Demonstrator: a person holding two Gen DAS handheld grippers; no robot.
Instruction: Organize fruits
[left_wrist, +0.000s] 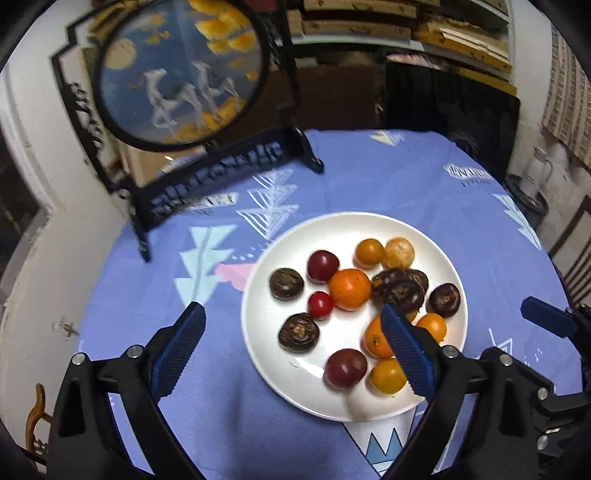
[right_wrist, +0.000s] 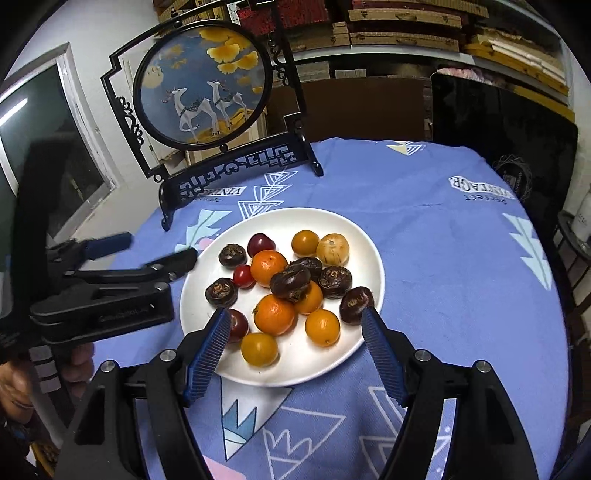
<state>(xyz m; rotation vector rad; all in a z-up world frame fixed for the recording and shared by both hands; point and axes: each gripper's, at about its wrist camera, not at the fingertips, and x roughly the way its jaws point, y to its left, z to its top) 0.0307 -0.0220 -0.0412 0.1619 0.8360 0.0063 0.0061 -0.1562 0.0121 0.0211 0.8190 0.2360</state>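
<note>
Plate (right_wrist: 364, 254) on tablecloth (right_wrist: 443, 258), near table's middle. Fruits piled in plate: tangerine (right_wrist: 268, 267) central, chestnuts (right_wrist: 290, 282) around and atop, cherry tomato (right_wrist: 243, 276) left of tangerine. Framed screen (right_wrist: 203, 88) behind plate, at table's far-left edge. Shelves (right_wrist: 406, 33) behind table.

- The tablecloth (right_wrist: 443, 258) carries a printed badge (right_wrist: 480, 189) reading "VINTAGE", seen upside down.
- A second "VINTAGE" print (right_wrist: 225, 192) sits by the screen stand (right_wrist: 236, 171).
- Smaller lettering beneath the badge is illegible.
</note>
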